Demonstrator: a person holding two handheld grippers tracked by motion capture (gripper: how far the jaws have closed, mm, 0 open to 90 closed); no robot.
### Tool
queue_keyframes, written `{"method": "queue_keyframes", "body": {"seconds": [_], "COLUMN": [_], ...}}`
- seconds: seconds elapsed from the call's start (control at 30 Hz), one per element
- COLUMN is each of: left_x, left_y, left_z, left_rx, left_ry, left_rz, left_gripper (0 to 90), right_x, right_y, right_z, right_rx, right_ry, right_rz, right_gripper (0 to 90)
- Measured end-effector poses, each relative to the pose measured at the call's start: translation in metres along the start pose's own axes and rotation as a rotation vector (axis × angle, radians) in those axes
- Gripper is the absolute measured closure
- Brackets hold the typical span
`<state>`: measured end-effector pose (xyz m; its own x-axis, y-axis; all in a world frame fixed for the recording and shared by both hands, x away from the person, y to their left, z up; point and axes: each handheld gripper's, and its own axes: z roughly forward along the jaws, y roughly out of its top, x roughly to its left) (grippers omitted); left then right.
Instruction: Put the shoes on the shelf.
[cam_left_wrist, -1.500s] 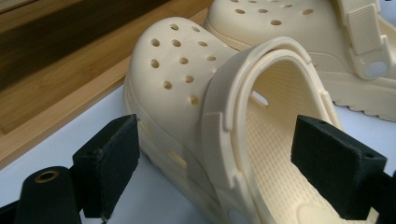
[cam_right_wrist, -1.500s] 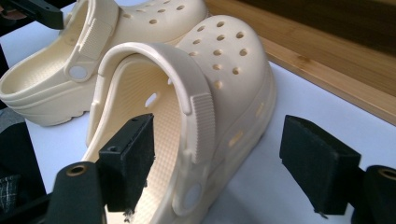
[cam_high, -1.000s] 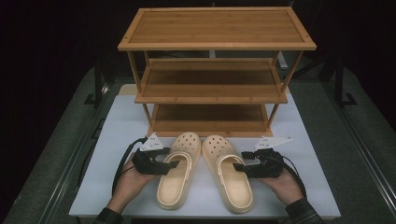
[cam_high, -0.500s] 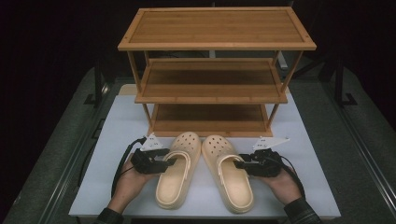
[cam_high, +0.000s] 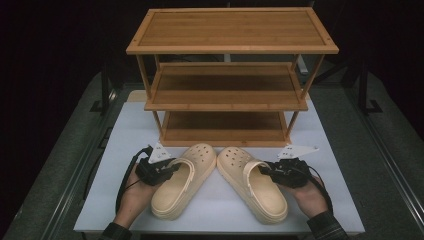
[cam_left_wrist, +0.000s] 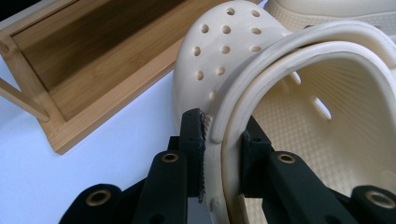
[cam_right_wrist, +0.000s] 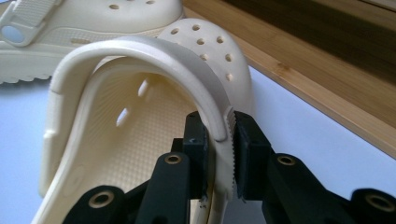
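Observation:
Two cream clogs lie side by side on the white table, toes toward a bamboo rack. My left gripper (cam_high: 172, 167) (cam_left_wrist: 219, 130) has just been closing, and its pads now pinch the outer side wall and strap of the left clog (cam_high: 185, 185) (cam_left_wrist: 219, 51). On the other side, my right gripper (cam_high: 262, 170) (cam_right_wrist: 219, 126) has closed the same way. It grips the outer wall and strap of the right clog (cam_high: 252, 182) (cam_right_wrist: 201, 42). One jaw of each gripper is inside its clog and one outside. Both clogs rest on the table.
The three-shelf bamboo rack (cam_high: 225, 95) stands just beyond the clogs' toes, with its bottom shelf (cam_left_wrist: 93, 60) (cam_right_wrist: 327, 60) low and close. The white table top (cam_high: 125, 130) has bare room on both sides. Dark floor surrounds the table.
Both grippers' jaws have narrowed onto the clogs' side walls. The right gripper has edged slightly inward toward its clog. The clogs have not moved.

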<state>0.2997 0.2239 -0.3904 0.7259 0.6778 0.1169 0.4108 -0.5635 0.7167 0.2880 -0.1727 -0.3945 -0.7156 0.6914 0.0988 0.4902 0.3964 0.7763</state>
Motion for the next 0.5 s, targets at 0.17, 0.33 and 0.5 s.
{"method": "queue_keyframes", "body": {"seconds": [0.17, 0.33, 0.5], "left_x": [0.000, 0.000, 0.002], "left_y": [0.001, 0.004, 0.011], "left_z": [-0.004, -0.007, -0.013], "left_rx": [-0.015, -0.030, -0.057], "left_ry": [-0.009, -0.009, -0.008], "left_rz": [-0.007, -0.009, -0.019], "left_gripper": [75.9, 75.9, 75.9], "right_x": [-0.004, -0.009, -0.016], "right_y": [0.000, 0.001, 0.004], "right_z": [-0.007, -0.015, -0.023], "right_rx": [-0.009, -0.033, -0.049], "right_ry": [-0.013, -0.026, -0.049], "right_rz": [0.007, 0.017, 0.017], "right_gripper": [77.1, 77.1, 77.1]}}
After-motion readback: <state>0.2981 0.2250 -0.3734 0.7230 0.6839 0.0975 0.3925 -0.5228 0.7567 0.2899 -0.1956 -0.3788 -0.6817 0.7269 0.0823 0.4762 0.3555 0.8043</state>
